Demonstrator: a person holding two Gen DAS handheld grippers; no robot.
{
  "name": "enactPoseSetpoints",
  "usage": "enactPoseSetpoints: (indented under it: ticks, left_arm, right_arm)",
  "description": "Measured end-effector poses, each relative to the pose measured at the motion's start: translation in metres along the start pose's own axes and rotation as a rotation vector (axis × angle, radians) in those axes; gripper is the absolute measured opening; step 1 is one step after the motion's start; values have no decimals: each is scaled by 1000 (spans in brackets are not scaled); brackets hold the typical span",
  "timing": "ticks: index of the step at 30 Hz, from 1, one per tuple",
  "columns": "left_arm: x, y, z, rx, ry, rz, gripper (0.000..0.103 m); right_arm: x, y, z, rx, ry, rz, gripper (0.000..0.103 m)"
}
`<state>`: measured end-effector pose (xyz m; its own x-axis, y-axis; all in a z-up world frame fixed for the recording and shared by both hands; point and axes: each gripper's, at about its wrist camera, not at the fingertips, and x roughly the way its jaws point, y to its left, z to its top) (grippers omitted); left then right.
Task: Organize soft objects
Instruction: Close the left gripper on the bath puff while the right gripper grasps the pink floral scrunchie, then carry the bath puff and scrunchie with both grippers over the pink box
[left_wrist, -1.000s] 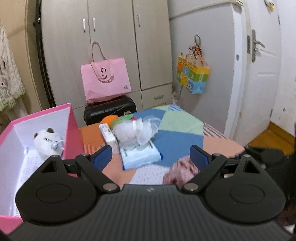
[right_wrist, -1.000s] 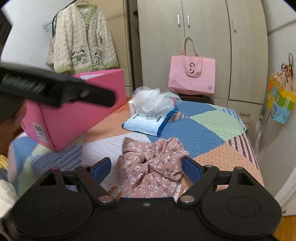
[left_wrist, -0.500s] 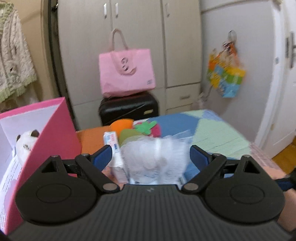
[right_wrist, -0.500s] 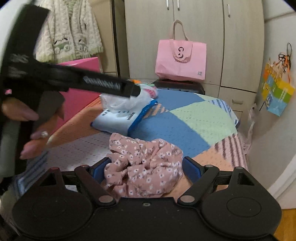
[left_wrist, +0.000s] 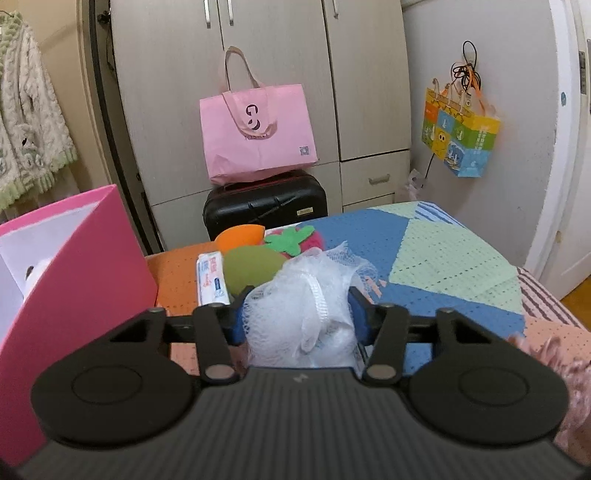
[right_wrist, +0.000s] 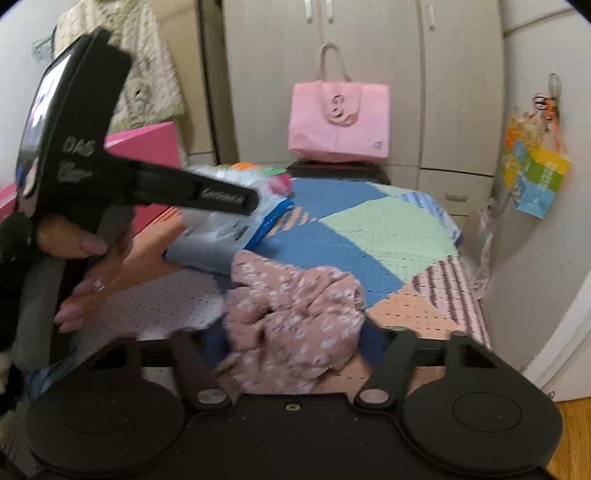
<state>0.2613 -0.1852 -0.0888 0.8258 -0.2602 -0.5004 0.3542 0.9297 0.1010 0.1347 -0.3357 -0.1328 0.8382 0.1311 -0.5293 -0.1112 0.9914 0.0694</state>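
Observation:
My left gripper is shut on a white mesh bath puff, over the patchwork bed. My right gripper is shut on a pink floral scrunchie. The left gripper's black body crosses the right wrist view at the left, its tip over a blue-and-white tissue pack. A pink box stands at the left of the left wrist view with a white plush toy inside. A green sponge, an orange sponge and a strawberry toy lie behind the puff.
A small tissue packet lies beside the pink box. A black suitcase with a pink tote bag stands past the bed's far end, before the wardrobe. A colourful bag hangs on the right wall. A cardigan hangs at the left.
Both grippers have closed: the left on the white bath puff after moving forward to it, the right on the floral scrunchie. The left gripper's body swung further into the right wrist view.

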Motion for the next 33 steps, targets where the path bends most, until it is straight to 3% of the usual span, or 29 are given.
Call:
enactPoseSetpoints:
  ticks: [3,10,19,23,26,29,33]
  left_arm:
    - [-5,3,-2,-36,-10,-18,46]
    - [-18,7,-6,-84,-14,-56,46]
    - [-35,10,-13,-123,14,-109,46]
    - [-46,12,-15,-142,26,-131,46]
    - [-56,8,-17,-120,35,-136,46]
    - [-65,5,-19,-93,65,-162,46]
    - [-81,5,-25,-47,81,-165,46]
  right_arm:
    - [-2,-2,-2,26,-15,4,40]
    - [-3,-1,-3,51,-28,-4,27]
    - [-7,2,-1,91,-23,5,27]
    - [-11,-3,-4,177,-12,27,27]
    - [-17,-2,-7,201,-22,46,28]
    - [-22,0,-9,205,-19,122,28]
    - [-28,14,-11,146,13,92,28]
